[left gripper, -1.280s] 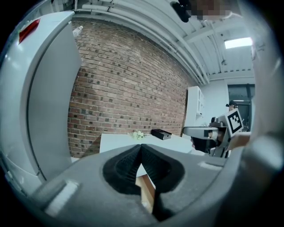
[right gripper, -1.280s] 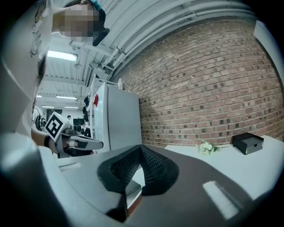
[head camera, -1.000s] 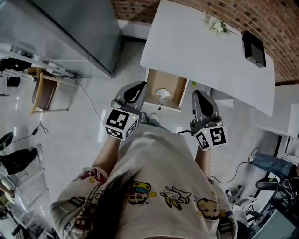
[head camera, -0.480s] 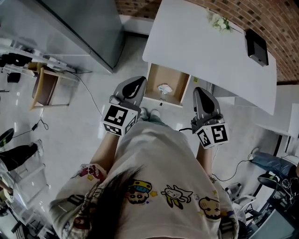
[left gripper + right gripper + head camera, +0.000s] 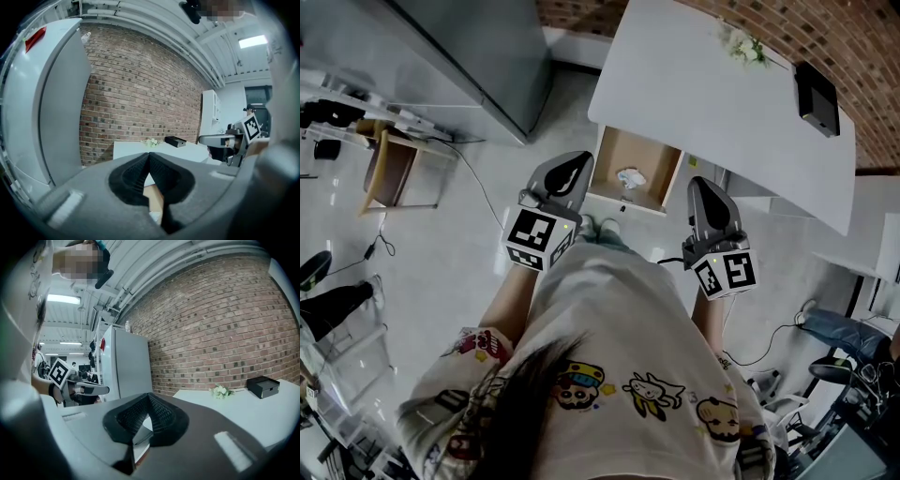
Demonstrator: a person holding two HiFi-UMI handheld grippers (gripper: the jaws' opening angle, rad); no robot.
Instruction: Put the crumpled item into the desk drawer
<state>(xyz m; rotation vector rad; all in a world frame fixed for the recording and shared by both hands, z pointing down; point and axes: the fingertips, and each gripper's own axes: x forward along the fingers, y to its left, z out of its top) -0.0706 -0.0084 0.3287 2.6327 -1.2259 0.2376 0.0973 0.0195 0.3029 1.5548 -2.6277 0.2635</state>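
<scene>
Left gripper (image 5: 577,165) and right gripper (image 5: 698,189): both clenched, empty.
Head view: I see the crumpled item (image 5: 630,178) lying in the open drawer (image 5: 654,169), apart from both grippers. Only the gripper views show me the jaws pressed together on nothing.

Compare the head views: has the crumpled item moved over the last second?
No. The crumpled item lies at the same spot in the open drawer, near its middle.
</scene>
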